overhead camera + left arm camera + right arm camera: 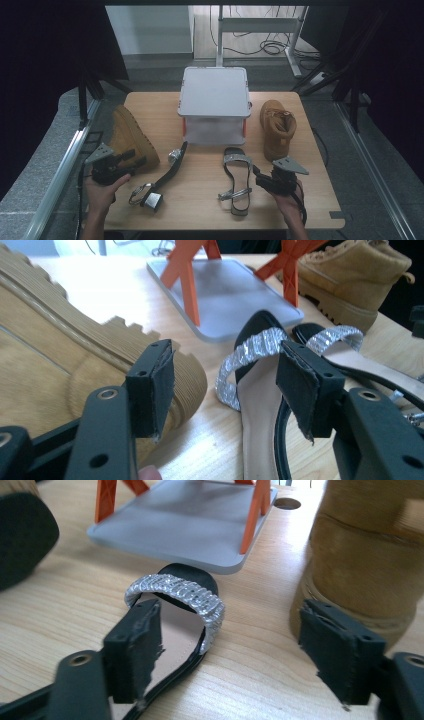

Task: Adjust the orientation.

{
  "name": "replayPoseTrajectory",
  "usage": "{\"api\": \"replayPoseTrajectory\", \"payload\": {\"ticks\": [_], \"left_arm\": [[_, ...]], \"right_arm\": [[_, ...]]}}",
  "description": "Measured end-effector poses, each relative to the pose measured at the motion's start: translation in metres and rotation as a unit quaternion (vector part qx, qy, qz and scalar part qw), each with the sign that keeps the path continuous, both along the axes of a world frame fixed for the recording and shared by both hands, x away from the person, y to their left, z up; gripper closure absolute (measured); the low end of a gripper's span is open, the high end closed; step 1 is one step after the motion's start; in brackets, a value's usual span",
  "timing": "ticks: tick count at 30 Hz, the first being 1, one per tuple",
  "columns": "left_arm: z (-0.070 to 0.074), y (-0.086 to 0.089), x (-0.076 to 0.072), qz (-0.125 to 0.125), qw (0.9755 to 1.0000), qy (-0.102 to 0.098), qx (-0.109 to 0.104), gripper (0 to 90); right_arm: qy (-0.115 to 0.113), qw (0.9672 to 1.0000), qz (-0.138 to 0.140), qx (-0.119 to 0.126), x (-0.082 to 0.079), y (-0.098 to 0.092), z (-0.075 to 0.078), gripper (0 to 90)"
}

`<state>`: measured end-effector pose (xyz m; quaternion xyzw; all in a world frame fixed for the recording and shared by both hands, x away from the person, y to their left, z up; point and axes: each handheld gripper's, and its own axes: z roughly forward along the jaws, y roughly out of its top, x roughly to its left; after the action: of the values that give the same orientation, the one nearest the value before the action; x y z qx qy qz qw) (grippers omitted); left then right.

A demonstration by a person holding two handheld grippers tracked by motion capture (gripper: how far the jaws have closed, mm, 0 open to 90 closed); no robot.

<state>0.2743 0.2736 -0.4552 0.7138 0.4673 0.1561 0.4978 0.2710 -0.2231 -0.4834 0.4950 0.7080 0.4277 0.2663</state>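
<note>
**Both grippers open over a table of shoes, nothing grabbed**

So the biggest thing here is the wooden table (200, 200), and at its far side sits a grey lidded storage box (215, 105) with orange latches, well ahead of both grippers and roughly between them.

Next in size are the boots. One tan boot (131, 136) lies on its side right by the left gripper (131, 161), just ahead of it and a bit to its outer side; in the left gripper view its lugged sole (100, 350) sits close behind the left-hand jaw. The other tan boot (277, 127) stands beyond the right gripper (260, 176), near it but apart.

Then the sandals. A black sandal with a sparkly strap (236, 180) lies between the two grippers, closer to the right one, just beside its jaws. The second sandal (162, 177) is over by the left gripper, just to its inner side, buckle end toward the person.

Left gripper: jaws wide apart, nothing between the pads. Right gripper: also spread wide, pads empty, with the sparkly strap (175, 597) straight ahead of its left-hand jaw on the tabletop.
</note>
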Motion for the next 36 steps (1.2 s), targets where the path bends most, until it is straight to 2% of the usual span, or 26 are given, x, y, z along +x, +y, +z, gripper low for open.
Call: {"api": "replayPoseTrajectory", "payload": {"ticks": [1, 4, 6, 11, 12, 14, 15, 16, 18, 24, 27, 33, 36], "left_arm": [[-0.001, -0.001, 0.001, -0.002, 1.0, 0.003, 0.0, 40.3], [-0.001, -0.002, 0.002, -0.004, 0.9999, 0.01, -0.003, 40.7], [0.001, -0.003, 0.002, -0.013, 0.9997, 0.017, -0.014, 46.3], [0.004, -0.009, 0.001, -0.026, 0.9995, 0.016, -0.013, 55.0], [0.004, -0.011, 0.001, -0.022, 0.9996, 0.015, -0.012, 63.5], [0.003, -0.012, 0.002, -0.02, 0.9996, 0.019, -0.01, 73.1], [0.002, -0.013, 0.002, -0.013, 0.9997, 0.02, -0.006, 73.1], [0.001, -0.014, 0.002, -0.014, 0.9997, 0.021, -0.003, 80.8], [0.001, -0.014, 0.003, -0.016, 0.9996, 0.023, -0.004, 85.8], [0.002, -0.015, 0.002, -0.024, 0.9993, 0.027, -0.002, 89.1], [0.004, -0.018, 0.002, -0.031, 0.9992, 0.025, 0.004, 89.2], [0.002, -0.027, 0.002, -0.046, 0.9984, 0.031, 0.011, 89.3], [-0.001, -0.032, 0.003, -0.052, 0.9979, 0.037, 0.014, 89.3]], "right_arm": [[-0.001, 0.9999, -0.003, 0.009, -0.002, -0.007, -0.001, 29.1], [-0.007, 0.9998, -0.007, 0.015, -0.003, -0.012, -0.001, 30.5], [-0.014, 0.9995, -0.014, 0.025, -0.005, -0.016, 0.0, 31.1], [-0.014, 0.9991, -0.022, 0.033, -0.005, -0.019, -0.002, 31.2], [-0.011, 0.999, -0.027, 0.032, -0.004, -0.019, -0.004, 31.2], [-0.009, 0.9992, -0.029, 0.028, -0.003, -0.017, -0.007, 31.2], [-0.009, 0.9992, -0.029, 0.028, -0.003, -0.017, -0.007, 31.2], [-0.011, 0.9993, -0.022, 0.027, -0.003, -0.016, -0.008, 31.2], [-0.013, 0.9995, -0.018, 0.024, -0.004, -0.014, -0.008, 31.2], [-0.007, 0.9997, -0.022, 0.011, -0.003, -0.013, -0.011, 31.1], [-0.01, 0.9996, -0.015, 0.019, -0.004, -0.013, -0.012, 31.1], [-0.017, 0.9998, -0.006, 0.008, -0.005, -0.008, -0.012, 30.9], [-0.016, 0.9998, -0.008, 0.012, -0.006, -0.009, -0.011, 30.9]]}}
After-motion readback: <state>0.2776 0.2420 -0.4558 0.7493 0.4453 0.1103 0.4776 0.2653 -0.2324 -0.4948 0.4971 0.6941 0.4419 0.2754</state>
